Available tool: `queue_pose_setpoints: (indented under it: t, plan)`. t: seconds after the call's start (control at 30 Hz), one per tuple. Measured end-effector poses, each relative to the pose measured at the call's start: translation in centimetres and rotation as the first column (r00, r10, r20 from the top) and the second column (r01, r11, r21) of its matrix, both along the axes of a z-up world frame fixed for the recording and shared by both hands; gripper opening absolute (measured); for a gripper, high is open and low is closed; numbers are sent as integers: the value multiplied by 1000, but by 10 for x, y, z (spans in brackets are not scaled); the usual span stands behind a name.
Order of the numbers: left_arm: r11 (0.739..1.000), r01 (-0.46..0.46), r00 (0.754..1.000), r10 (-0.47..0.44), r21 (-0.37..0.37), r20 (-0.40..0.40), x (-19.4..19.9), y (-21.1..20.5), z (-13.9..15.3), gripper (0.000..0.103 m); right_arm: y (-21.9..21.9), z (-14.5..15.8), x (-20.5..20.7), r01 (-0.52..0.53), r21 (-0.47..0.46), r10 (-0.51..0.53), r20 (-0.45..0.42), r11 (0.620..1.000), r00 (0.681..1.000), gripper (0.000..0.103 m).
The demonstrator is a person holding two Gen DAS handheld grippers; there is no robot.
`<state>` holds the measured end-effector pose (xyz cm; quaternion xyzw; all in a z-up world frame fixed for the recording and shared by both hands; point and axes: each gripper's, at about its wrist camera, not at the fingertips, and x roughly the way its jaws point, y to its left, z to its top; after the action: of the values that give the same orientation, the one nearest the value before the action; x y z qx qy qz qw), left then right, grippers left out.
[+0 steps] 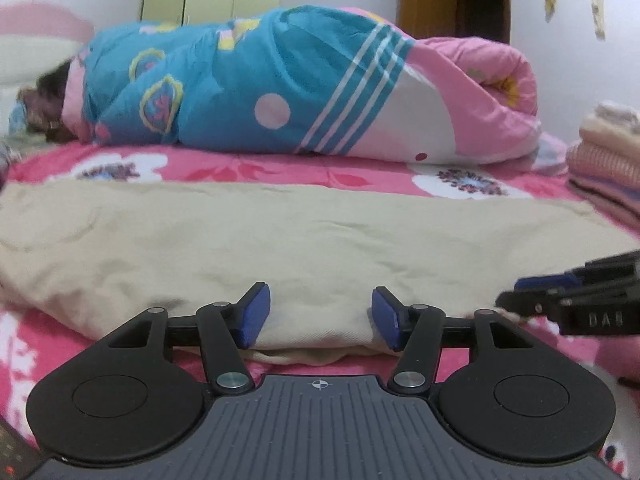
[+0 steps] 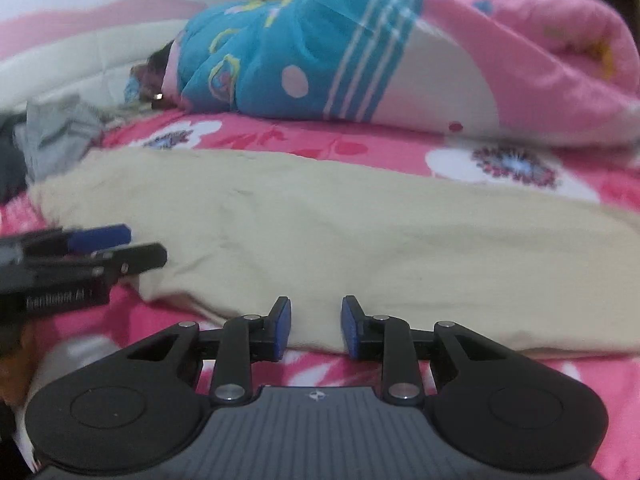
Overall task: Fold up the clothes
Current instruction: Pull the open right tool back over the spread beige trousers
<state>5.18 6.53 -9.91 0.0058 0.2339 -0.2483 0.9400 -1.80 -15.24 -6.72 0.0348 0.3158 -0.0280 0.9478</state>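
Observation:
A beige garment (image 1: 280, 240) lies spread flat on the pink flowered bed sheet (image 1: 248, 168). My left gripper (image 1: 320, 316) sits low at the garment's near edge. Its blue pads (image 1: 256, 316) stand well apart with the hem between them, not pinched. In the right wrist view the same beige garment (image 2: 360, 232) fills the middle. My right gripper (image 2: 316, 328) is at its near edge, with a narrower gap and cloth lying between the pads unpressed. Each gripper shows in the other's view: the right gripper (image 1: 560, 300) at the right, the left gripper (image 2: 88, 252) at the left.
A rolled blue and pink quilt (image 1: 280, 80) lies across the back of the bed, with something dark (image 1: 48, 92) at its left end. Folded clothes (image 1: 608, 160) are stacked at the right. Loose grey clothes (image 2: 56, 136) lie at the left.

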Motion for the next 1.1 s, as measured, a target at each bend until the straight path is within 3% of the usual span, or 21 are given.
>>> queue_pose_setpoints:
  t: [0.27, 0.37, 0.57, 0.67, 0.73, 0.83, 0.93, 1.1]
  plan:
    - [1000, 8, 1000, -8, -10, -2, 1, -1, -1, 59, -6, 9, -39, 17, 36, -16, -23, 999, 1000, 33]
    - [1000, 10, 1000, -10, 0, 2, 1, -2, -1, 61, -18, 25, -53, 55, 57, -57, 23, 997, 998, 33]
    - [1000, 13, 1000, -13, 3, 5, 0, -3, -1, 62, -46, 36, -34, 155, 17, -156, 76, 988, 985, 35]
    - [1000, 18, 1000, -18, -8, 1, 1, -2, -2, 62, -61, 13, -27, 223, -36, -223, 14, 974, 975, 40]
    - [1000, 21, 1000, -21, -14, -2, 1, -1, -2, 63, -69, -4, -42, 222, -3, -222, 32, 975, 974, 41]
    - [1000, 23, 1000, -23, -4, -1, 1, -3, -3, 65, -69, -7, -60, 221, 14, -221, 22, 975, 975, 42]
    - [1000, 19, 1000, -20, 18, 7, 0, -6, -2, 65, -64, -11, -62, 192, -42, -192, 22, 980, 981, 43]
    - [999, 10, 998, -13, 47, 63, -11, -9, 12, 67, -67, -11, -64, 202, 12, -202, 29, 979, 979, 49]
